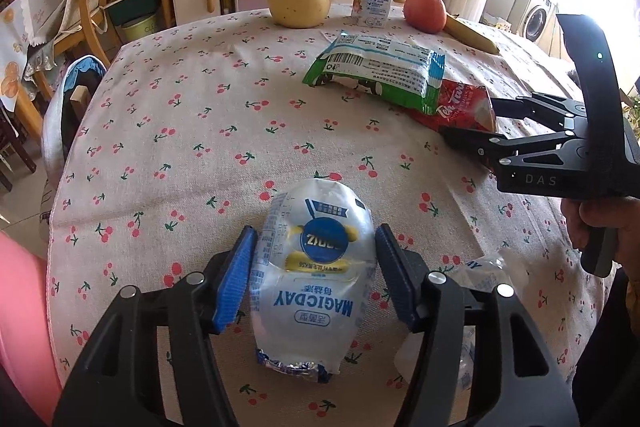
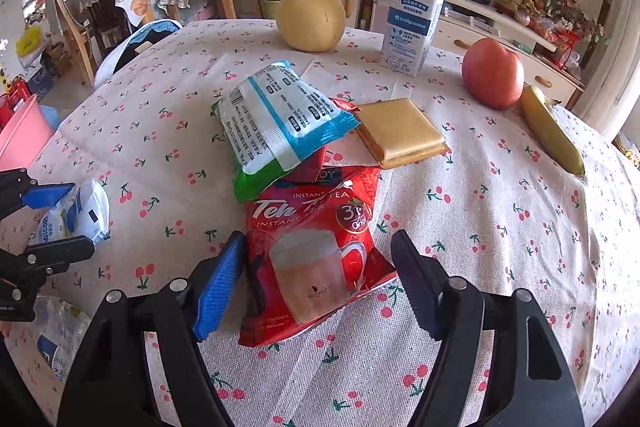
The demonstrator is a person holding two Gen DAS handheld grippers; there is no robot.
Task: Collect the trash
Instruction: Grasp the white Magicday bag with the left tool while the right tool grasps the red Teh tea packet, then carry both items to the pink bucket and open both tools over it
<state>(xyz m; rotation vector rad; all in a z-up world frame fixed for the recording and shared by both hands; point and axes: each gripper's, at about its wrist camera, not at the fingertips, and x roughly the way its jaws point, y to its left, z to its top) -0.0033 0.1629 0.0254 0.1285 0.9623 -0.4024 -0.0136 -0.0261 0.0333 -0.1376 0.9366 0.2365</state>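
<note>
Left wrist view: The left gripper point(image 1: 316, 275) stands wide, its two blue pads on either side of a white milk pouch point(image 1: 314, 275) that lies flat on the cherry-print tablecloth point(image 1: 180, 115). The pouch's long axis runs straight ahead, in line with the fingers, so the jaws span its short width. The left pad appears to touch the pouch edge or sit just beside it; the right pad is just clear of it. The pouch is not yet held. Closing the jaws where they stand would likely pinch it across the middle. A second clear wrapper point(image 1: 480, 267) lies just right of this gripper, partly hidden by it. The right gripper point(image 1: 472, 123) shows at the far right, reaching toward the red packet point(image 1: 464, 107).

Right wrist view: The right gripper point(image 2: 318, 275) also stands wide, with the red tea packet point(image 2: 316, 259) between its fingers. The packet lies directly ahead, its long axis roughly along the fingers but turned slightly. The left pad is just beside the packet's edge; the right finger stands apart from it. A green and white snack bag point(image 2: 276, 123) overlaps the packet's far end, so pulling the packet may drag the bag. A pink bin point(image 2: 20, 135) sits off the table's left side, nearer the left gripper.
</note>
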